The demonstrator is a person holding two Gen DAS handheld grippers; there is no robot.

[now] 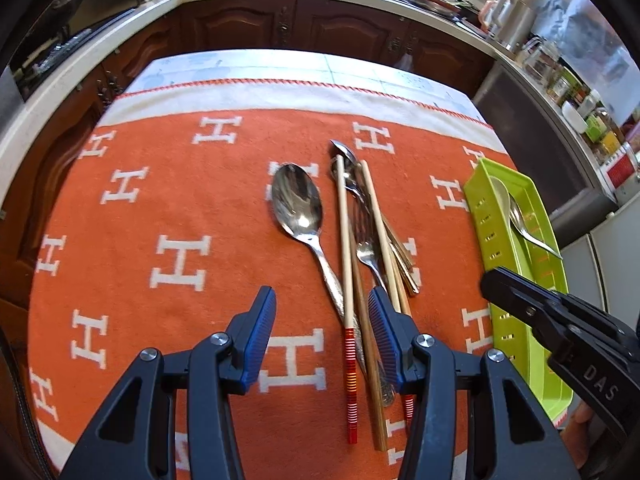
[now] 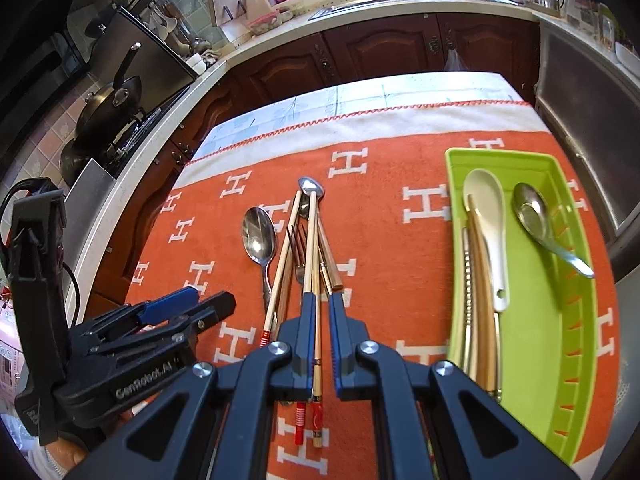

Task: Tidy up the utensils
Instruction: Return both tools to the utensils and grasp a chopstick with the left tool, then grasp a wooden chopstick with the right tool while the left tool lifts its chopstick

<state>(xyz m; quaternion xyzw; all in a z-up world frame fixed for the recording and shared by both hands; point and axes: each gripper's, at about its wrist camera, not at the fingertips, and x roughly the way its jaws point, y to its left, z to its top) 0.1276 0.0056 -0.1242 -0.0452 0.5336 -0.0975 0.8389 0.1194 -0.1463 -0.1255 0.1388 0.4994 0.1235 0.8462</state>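
Observation:
On the orange cloth (image 1: 180,200) lies a loose pile: a large steel spoon (image 1: 298,200) (image 2: 259,234), wooden chopsticks with red-striped ends (image 1: 346,240) (image 2: 280,276), a fork (image 1: 366,250) (image 2: 298,248) and a small spoon (image 1: 344,152) (image 2: 311,187). My left gripper (image 1: 324,320) (image 2: 208,298) hovers open over the handle ends and presses on nothing. My right gripper (image 2: 324,312) (image 1: 494,282) is shut above the same pile, with only cloth showing in its narrow slit. The green tray (image 2: 452,240) (image 1: 480,216) on the right holds a white ceramic spoon (image 2: 486,216), a metal spoon (image 2: 532,216) and long golden utensils (image 2: 480,300).
Dark wooden cabinets (image 1: 320,28) and a pale counter ring the table on its far and left sides. A stove with pans (image 2: 108,108) stands at the left. A steel appliance (image 2: 588,120) is close to the table's right edge, beside the tray.

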